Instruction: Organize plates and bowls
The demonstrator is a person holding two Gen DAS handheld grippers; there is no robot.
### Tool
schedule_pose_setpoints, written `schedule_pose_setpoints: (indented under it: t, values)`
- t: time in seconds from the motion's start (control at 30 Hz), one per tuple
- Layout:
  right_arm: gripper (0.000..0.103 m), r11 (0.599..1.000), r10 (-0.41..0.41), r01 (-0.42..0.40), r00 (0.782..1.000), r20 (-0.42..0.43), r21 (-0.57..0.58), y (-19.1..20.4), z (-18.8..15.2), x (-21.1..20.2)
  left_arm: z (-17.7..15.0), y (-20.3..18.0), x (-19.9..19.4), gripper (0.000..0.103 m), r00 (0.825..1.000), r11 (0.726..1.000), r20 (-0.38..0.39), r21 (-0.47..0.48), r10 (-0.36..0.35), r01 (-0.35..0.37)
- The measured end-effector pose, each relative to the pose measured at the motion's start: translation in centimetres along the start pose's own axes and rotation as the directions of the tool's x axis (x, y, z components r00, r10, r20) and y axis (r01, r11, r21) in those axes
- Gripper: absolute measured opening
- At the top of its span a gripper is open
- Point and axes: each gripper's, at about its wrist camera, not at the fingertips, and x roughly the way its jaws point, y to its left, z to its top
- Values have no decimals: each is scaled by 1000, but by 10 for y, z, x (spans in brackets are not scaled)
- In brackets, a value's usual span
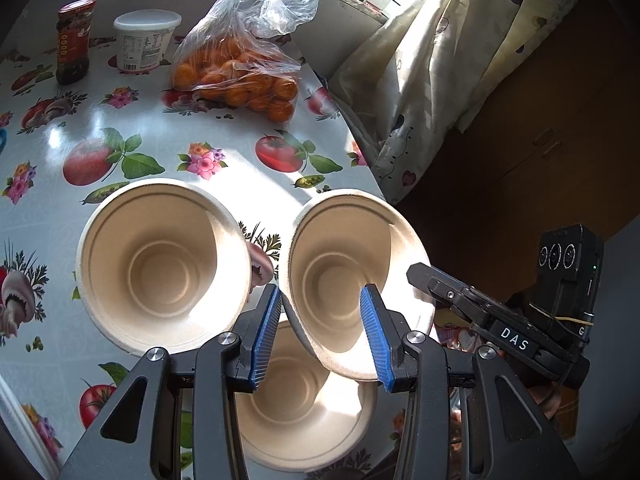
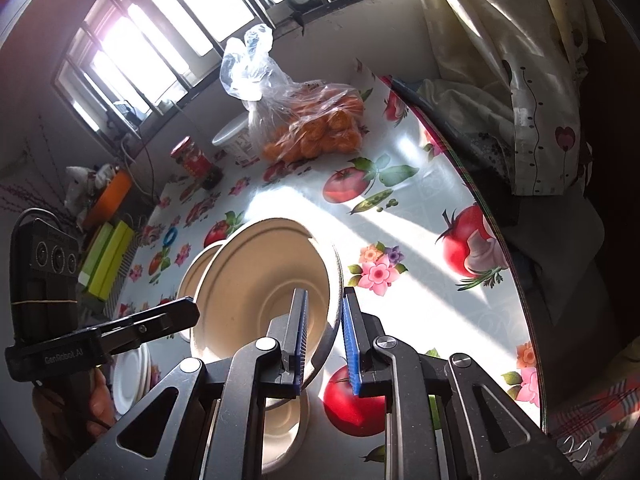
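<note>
Three beige paper bowls show in the left wrist view. One bowl [image 1: 160,268] rests on the table at the left. A second bowl [image 1: 304,412] rests lower down, between my left gripper's fingers. A third bowl [image 1: 352,276] is tilted and held in the air by my right gripper [image 2: 324,340], which is shut on its rim; this bowl fills the middle of the right wrist view [image 2: 260,284]. My left gripper [image 1: 320,332] is open and empty, just in front of the tilted bowl. A stack of white plates [image 2: 130,376] lies at the lower left.
The round table [image 1: 224,200] has a glossy fruit-print cloth. A bag of oranges [image 1: 240,76], a white tub [image 1: 146,40] and a sauce jar [image 1: 74,40] stand at the back. The table edge and a curtain [image 1: 440,80] are to the right.
</note>
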Motion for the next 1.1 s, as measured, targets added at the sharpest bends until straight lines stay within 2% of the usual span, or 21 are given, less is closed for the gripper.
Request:
schedule_pose_setpoints:
  t: [0.67, 0.8, 1.1]
  values:
    - [18, 997, 24, -24, 1000, -4, -68, 37, -33, -2, -38, 28, -20, 42, 999, 999, 20, -47, 27, -26]
    - [18, 997, 33, -33, 999, -6, -66, 40, -38, -2, -43, 33, -24, 36, 999, 998, 30, -59, 39, -38]
    - [18, 998, 36, -38, 999, -33, -52, 41, -52, 5, -56, 39, -30, 36, 999, 996, 29, -72, 46, -44]
